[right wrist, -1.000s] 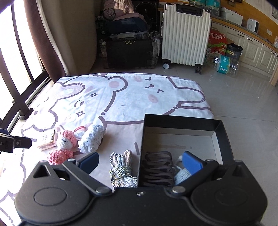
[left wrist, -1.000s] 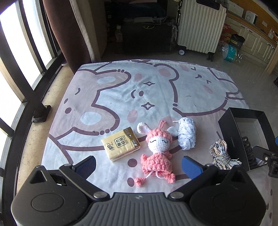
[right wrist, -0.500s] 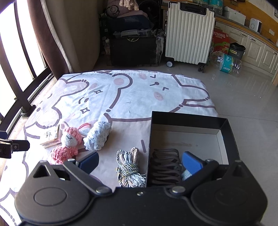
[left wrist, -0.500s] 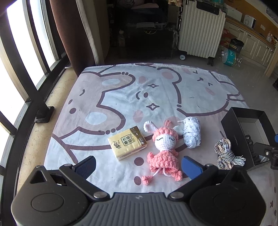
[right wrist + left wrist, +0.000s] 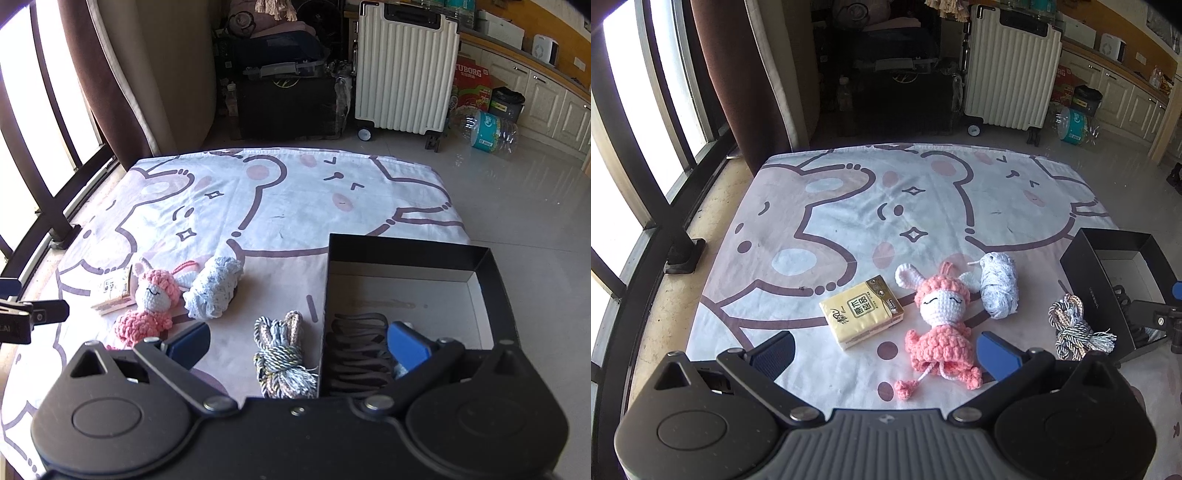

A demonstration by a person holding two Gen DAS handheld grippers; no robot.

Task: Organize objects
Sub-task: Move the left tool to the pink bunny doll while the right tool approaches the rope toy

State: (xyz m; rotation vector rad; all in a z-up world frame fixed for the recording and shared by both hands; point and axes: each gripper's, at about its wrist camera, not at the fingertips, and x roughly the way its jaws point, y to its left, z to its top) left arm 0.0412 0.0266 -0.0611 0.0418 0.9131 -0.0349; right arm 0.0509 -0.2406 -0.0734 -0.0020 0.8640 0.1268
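2 grippers, left gripper point(image 5: 886, 352) and right gripper point(image 5: 298, 341), hang wide open and empty. At frame center lie the tissue pack point(image 5: 861, 312), crochet doll point(image 5: 940, 321) and yarn ball point(image 5: 999, 286); the rope bundle point(image 5: 282, 356) touches the black box point(image 5: 406, 253) at right.

We drew the left gripper point(image 5: 884, 354) back and up from the pink crocheted bunny doll point(image 5: 942, 321), so more of the cartoon-printed bedsheet point(image 5: 849, 206) showed. We likewise pulled the right gripper point(image 5: 299, 343) away from the open black cardboard box point(image 5: 406, 251).
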